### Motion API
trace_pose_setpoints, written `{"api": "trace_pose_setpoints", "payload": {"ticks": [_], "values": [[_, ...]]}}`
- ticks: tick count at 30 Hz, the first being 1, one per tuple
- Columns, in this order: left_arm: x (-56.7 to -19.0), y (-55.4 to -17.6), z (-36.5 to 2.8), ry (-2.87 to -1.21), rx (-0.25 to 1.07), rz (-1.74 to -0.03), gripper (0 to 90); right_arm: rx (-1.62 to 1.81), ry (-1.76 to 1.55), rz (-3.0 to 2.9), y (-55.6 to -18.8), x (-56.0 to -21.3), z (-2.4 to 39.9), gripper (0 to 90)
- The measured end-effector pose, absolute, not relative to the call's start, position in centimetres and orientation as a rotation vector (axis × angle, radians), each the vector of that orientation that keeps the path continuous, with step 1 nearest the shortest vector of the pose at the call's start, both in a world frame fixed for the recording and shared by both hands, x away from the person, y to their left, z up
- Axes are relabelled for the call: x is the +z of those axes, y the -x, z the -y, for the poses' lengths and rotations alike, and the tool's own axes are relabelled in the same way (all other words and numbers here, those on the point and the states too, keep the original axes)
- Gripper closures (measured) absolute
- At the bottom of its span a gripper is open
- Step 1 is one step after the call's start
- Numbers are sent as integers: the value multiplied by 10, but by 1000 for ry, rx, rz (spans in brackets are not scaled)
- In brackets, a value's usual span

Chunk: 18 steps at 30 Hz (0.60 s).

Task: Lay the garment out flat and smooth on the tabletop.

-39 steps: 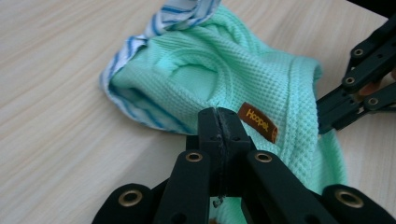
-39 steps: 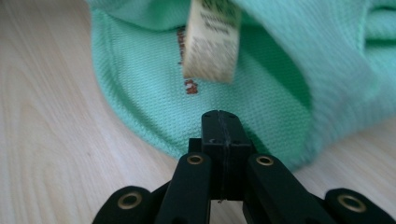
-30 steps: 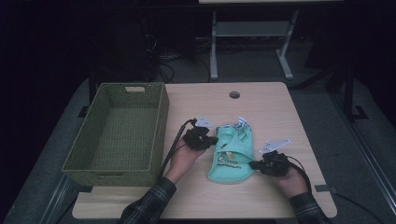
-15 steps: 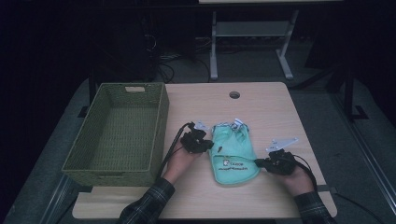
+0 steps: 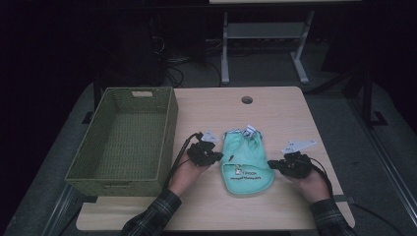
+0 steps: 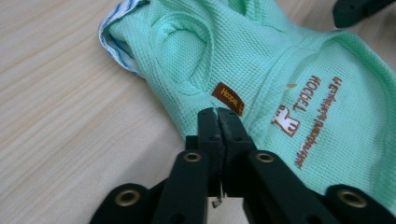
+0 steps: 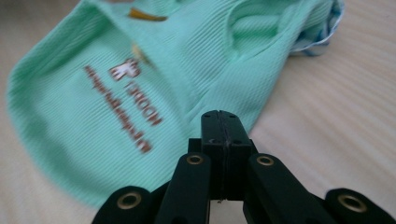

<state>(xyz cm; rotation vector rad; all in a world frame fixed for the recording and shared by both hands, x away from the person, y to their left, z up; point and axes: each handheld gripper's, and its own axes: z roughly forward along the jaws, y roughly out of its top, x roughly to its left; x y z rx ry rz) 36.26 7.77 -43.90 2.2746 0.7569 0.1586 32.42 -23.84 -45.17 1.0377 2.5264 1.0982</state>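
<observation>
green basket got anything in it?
No: in the high view the woven green basket is empty, and the mint garment lies on the table.

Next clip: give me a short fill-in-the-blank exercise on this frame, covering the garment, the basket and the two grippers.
1. The small pet shirt lying on the wooden table is mint ____ in colour.
2. The woven basket stands to the ____ of the shirt in the high view.
3. The left gripper and the right gripper both have their fingers ____.
4. The brown printed lettering sits on the ____ of the shirt.

Missing words: green; left; shut; back
</observation>
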Motion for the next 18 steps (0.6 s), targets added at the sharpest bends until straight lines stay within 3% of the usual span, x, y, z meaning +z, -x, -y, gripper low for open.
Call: {"api": "trace_pose_setpoints", "payload": {"ticks": [7, 18], "values": [[-455, -363, -64, -2330, 143, -730, 892, 1077, -1069, -2563, -343, -462, 231, 897], [-459, -349, -62, -2381, 112, -684, 893, 975, -1086, -2590, -334, -464, 239, 899]]}}
